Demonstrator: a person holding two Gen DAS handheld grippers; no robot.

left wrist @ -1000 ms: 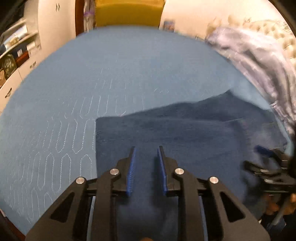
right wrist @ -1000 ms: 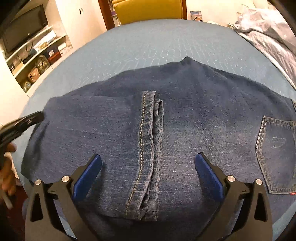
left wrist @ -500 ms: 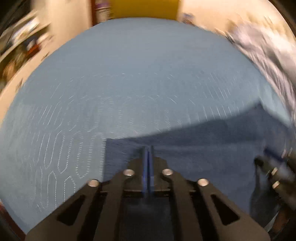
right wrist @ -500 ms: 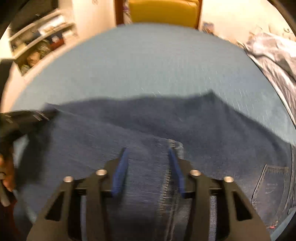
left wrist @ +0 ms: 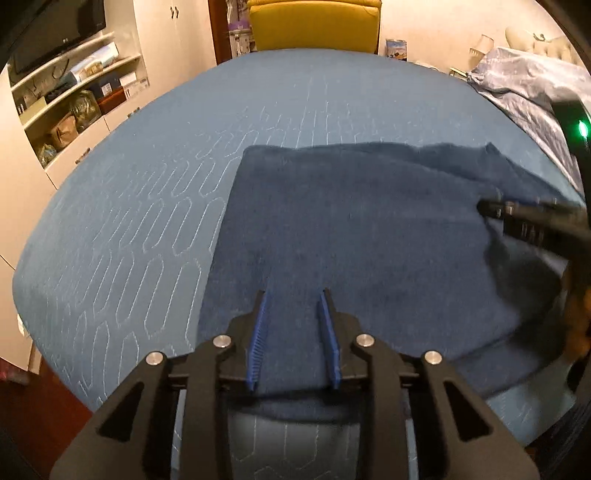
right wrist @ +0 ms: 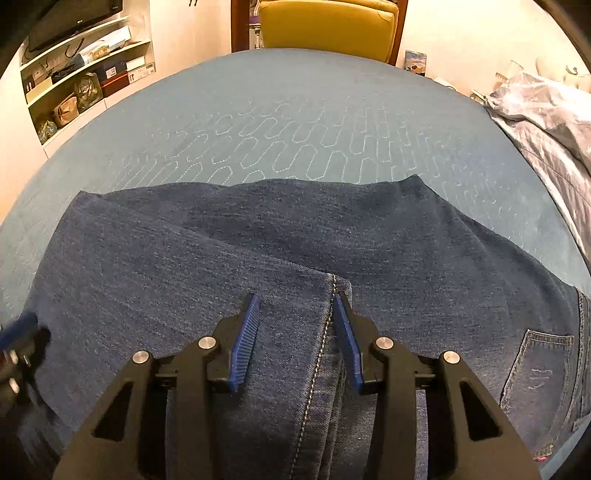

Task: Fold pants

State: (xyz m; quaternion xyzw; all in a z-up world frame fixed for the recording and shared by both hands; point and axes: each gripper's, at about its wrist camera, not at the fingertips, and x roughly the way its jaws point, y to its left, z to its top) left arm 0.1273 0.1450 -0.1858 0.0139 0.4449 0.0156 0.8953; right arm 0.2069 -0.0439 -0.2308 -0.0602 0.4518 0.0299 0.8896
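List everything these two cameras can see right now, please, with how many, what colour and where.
jeans: one pair, dark blue denim, lying partly folded on the near half of the bed
bedspread: one, blue with stitched pattern, under the jeans
chair: one, yellow, beyond the far edge of the bed
blanket: one, pale grey-blue, rumpled at the right edge
shelves: one white unit with boxes and bags, far left
television: one, black, above the shelves
left hand-held gripper: one, black with blue pads, pads apart just above the denim, having just been opening
right hand-held gripper: one, black with blue pads, part open astride the stitched hem
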